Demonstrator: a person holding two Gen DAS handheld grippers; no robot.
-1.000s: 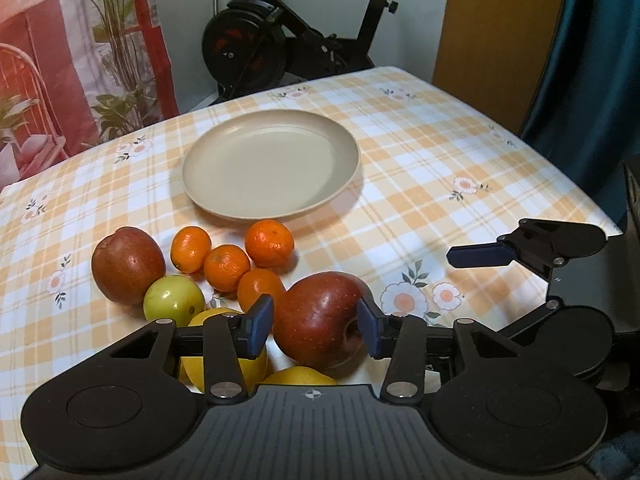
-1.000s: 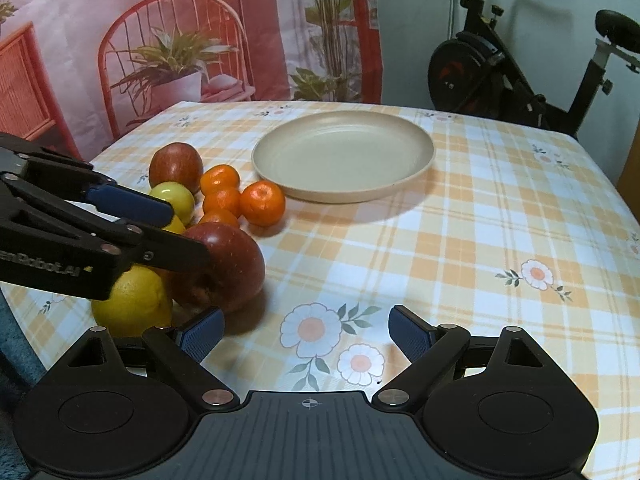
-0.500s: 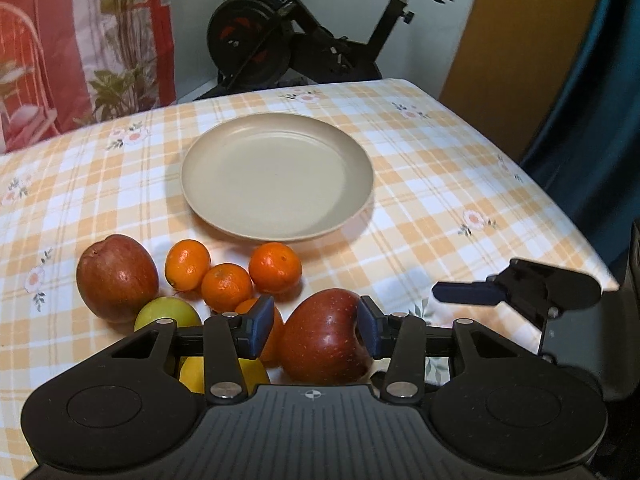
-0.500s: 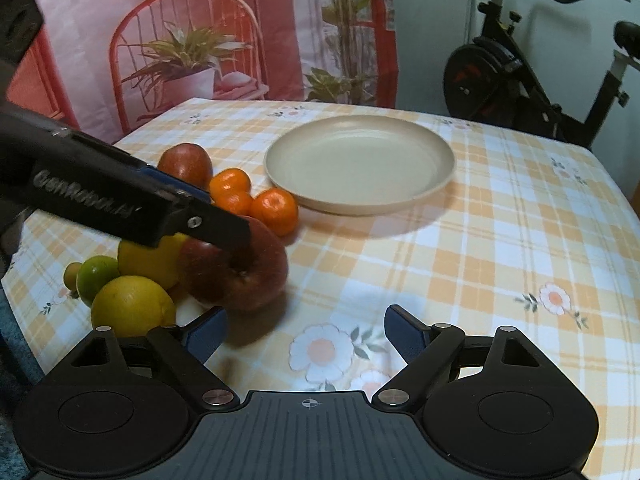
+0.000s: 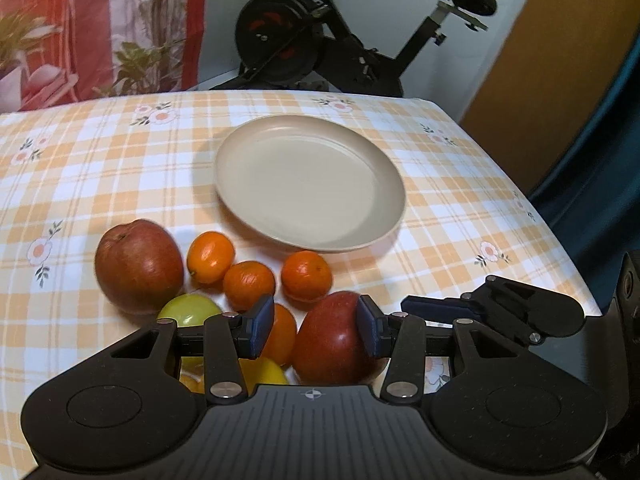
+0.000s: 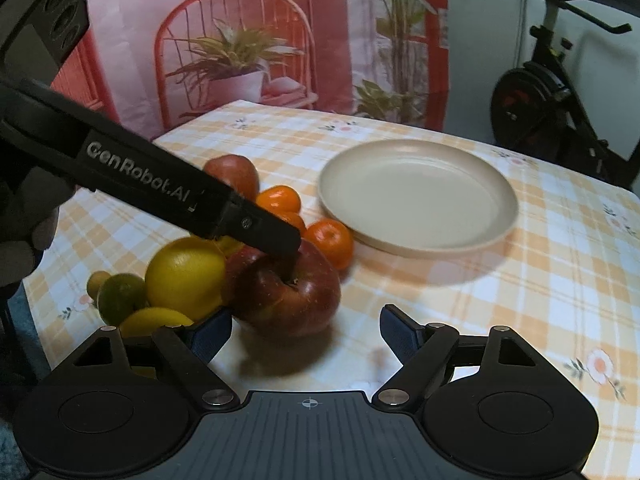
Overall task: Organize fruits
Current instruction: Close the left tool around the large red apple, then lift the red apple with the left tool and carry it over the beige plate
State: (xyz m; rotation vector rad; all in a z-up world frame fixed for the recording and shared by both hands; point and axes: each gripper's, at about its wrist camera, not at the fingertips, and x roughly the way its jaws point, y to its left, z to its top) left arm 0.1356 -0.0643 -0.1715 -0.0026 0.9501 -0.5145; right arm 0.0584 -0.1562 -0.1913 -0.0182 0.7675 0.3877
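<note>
Closing the left gripper (image 5: 316, 330) evenly on the red apple (image 5: 334, 340) among the fruits looks best before lifting toward the empty plate (image 5: 310, 182), while the right gripper (image 6: 306, 330) waits open beside

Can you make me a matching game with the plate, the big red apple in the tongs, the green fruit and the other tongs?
Things:
1. plate
2. big red apple
3. green fruit
4. right tongs

States:
A. open, holding nothing
B. held between the left tongs
C. nothing on it
D. beside the far red apple

Pairs: 1-C, 2-B, 3-D, 4-A
</note>
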